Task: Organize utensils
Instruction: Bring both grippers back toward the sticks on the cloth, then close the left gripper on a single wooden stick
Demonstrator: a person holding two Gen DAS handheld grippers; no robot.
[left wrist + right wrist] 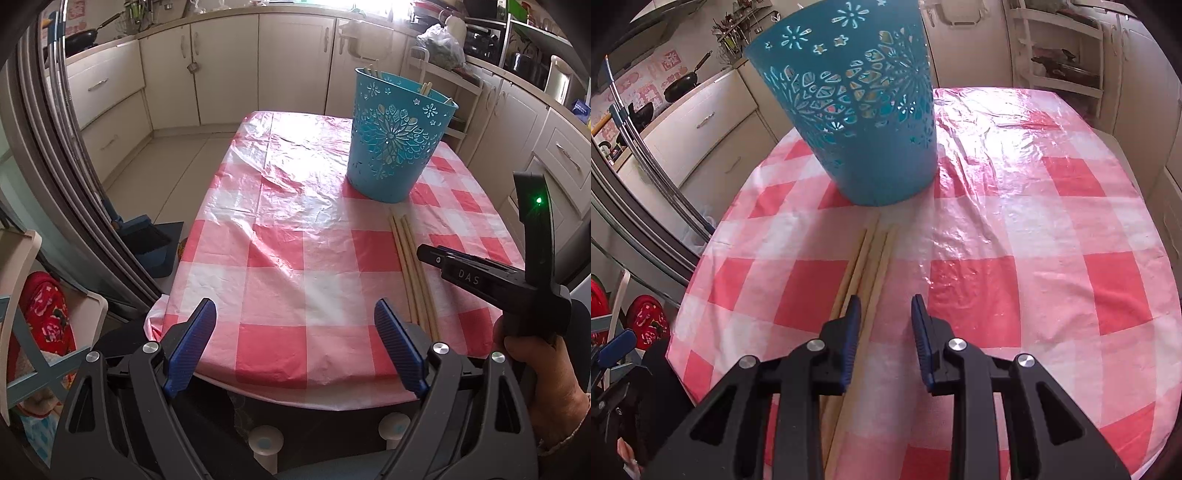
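In the left wrist view we keep our left gripper (pixel 295 347) wide and empty; the chopsticks (pixel 413 269) lie right of its fingers and could roll if nudged. In the right wrist view our right gripper (pixel 882 336) stands narrow, gripping nothing; pale, thin sticks run under its left finger toward the blue basket (pixel 857 107), so closing may catch several.

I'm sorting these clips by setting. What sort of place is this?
A home kitchen, most likely. Cream cabinets run under a countertop along the walls, a black pan sits on the counter, and a table with a pink checked tablecloth holds a blue basket and chopsticks.
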